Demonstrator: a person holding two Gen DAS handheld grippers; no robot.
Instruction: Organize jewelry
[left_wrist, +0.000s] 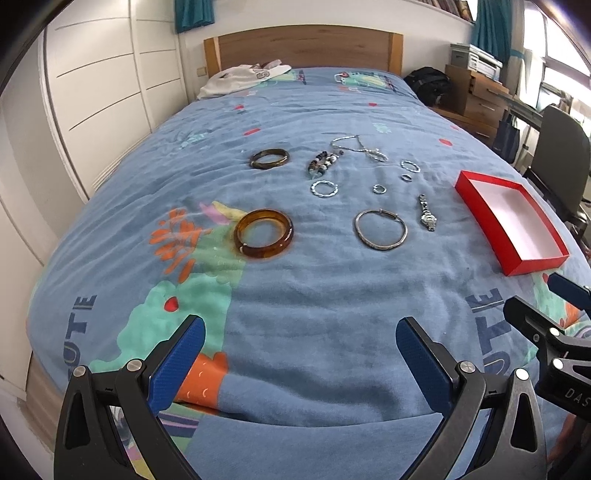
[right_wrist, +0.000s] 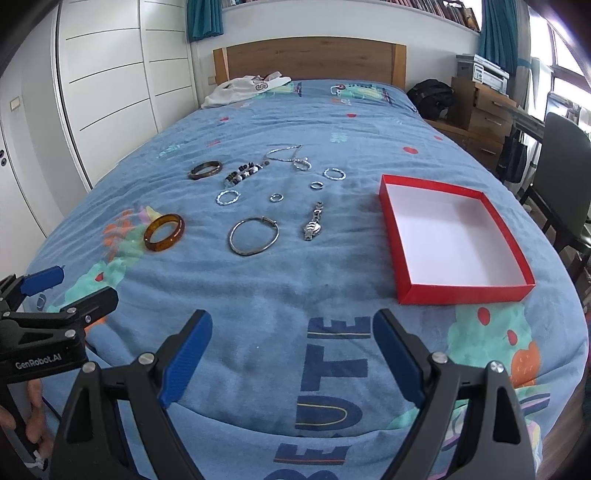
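Note:
Jewelry lies spread on a blue bedspread (left_wrist: 314, 295). An amber bangle (left_wrist: 263, 233) (right_wrist: 164, 232) is nearest on the left. A silver bangle (left_wrist: 381, 229) (right_wrist: 253, 236) and a small watch (left_wrist: 427, 213) (right_wrist: 313, 225) lie to its right. Farther back are a dark bangle (left_wrist: 269, 158) (right_wrist: 205, 170), a beaded bracelet (left_wrist: 322, 163) (right_wrist: 241, 173), a silver necklace (left_wrist: 360, 147) (right_wrist: 290, 156) and several small silver rings (left_wrist: 324, 188) (right_wrist: 227, 196). An empty red box (left_wrist: 511, 226) (right_wrist: 453, 238) sits at the right. My left gripper (left_wrist: 301, 347) and right gripper (right_wrist: 293, 341) both hover open above the near bed edge, holding nothing.
White clothing (left_wrist: 243, 79) lies by the wooden headboard (left_wrist: 303, 46). White wardrobe doors (left_wrist: 96, 85) run along the left. A black bag (right_wrist: 430, 94), wooden drawers (right_wrist: 484, 118) and a dark chair (right_wrist: 565, 166) stand at the right. A hand (right_wrist: 33, 413) holds the left gripper's handle.

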